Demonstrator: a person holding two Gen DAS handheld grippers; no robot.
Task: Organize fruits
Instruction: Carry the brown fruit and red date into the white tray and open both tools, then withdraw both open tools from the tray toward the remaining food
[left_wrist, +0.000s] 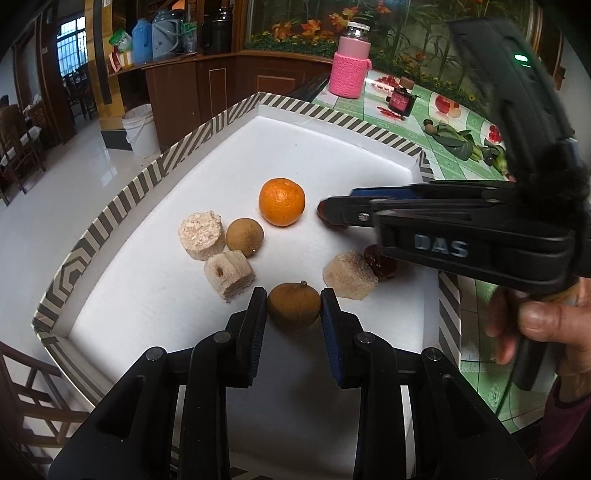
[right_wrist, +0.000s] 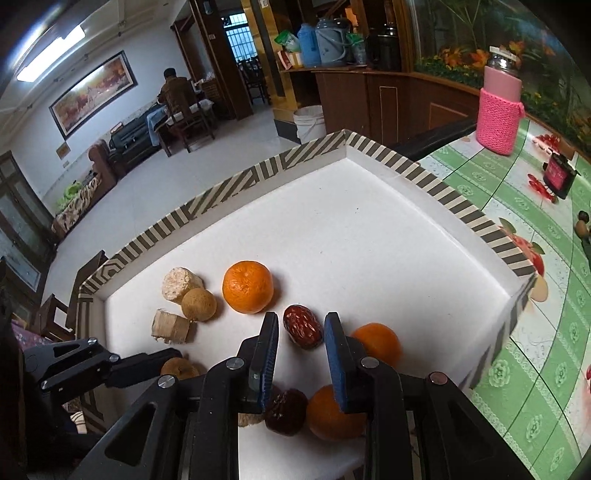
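Fruits lie loose on the white floor of a shallow tray (right_wrist: 424, 173) with a striped rim, which stands on a green patterned tablecloth (right_wrist: 546, 332). Largest of them are three oranges: one orange (right_wrist: 248, 287) near the tray's middle and two more close under the right gripper (right_wrist: 301, 345). Next in size come pale cut chunks (left_wrist: 201, 234), fibrous and cylindrical, then round brown longans, then wrinkled dark red dates. The left gripper (left_wrist: 293, 308) has its jaws slightly apart on either side of one longan (left_wrist: 293, 304); the pads appear at or just off its skin, and a firm clamp is not evident. The right gripper's jaws stand apart astride one date (right_wrist: 303, 326), with clear gaps on both sides. Judgement: each hand is setting a piece down or about to take it up. To do the step well, keep each piece centred between the pads, close gently so the longan shell is not cracked, and lift straight to avoid nudging neighbours. The date is small and oblong; gripping across its narrow width should hold best.
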